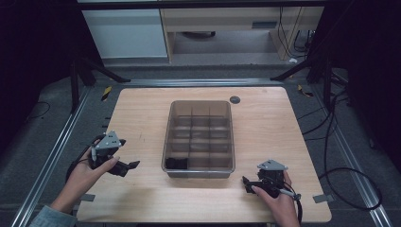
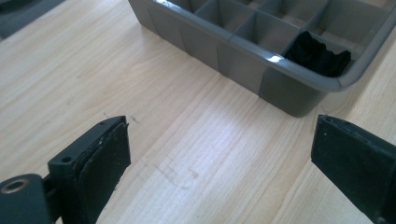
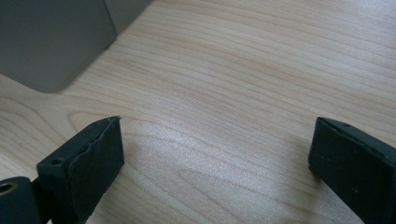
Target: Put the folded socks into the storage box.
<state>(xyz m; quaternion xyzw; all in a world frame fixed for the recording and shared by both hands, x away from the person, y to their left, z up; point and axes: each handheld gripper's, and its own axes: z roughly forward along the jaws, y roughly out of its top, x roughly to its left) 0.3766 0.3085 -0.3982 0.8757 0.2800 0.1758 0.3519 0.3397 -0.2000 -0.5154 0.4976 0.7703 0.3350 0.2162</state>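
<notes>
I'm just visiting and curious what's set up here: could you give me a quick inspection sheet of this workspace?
Surface: light wooden table, with a small dark round disc near its far edge.
Job's things: grey divided tray at centre; a black object lies in its near-left corner compartment.
Clutter: nothing seen.
Grippers: left gripper and right gripper are hand-held near the table's front, jaws wide apart, empty.
Cables: black cables on the floor at right.
Surroundings: dark frame, grey floor, pale furniture beyond.
</notes>
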